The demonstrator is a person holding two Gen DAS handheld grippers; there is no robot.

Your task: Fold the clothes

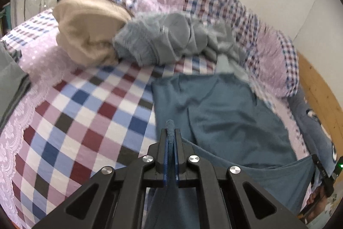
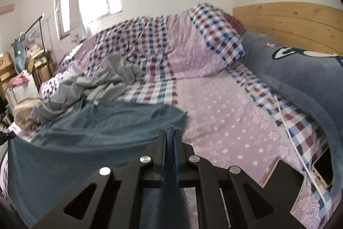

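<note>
Teal shirt [image 1: 225,113] lies spread on the checked bedsheet [image 1: 85,104], running forward from both grippers, near hem lifted and stretched between them. Left gripper [image 1: 170,132] is clamped on the hem's left corner, cloth pinched between the pads; right gripper [image 2: 170,134] is closed on the right corner the same way. Beyond the shirt, ahead of the left gripper: grey garment [image 1: 171,40], beige garment [image 1: 85,31] to its left; phone [image 2: 321,166] on a white cable [image 2: 293,138] right of the right gripper.
</note>
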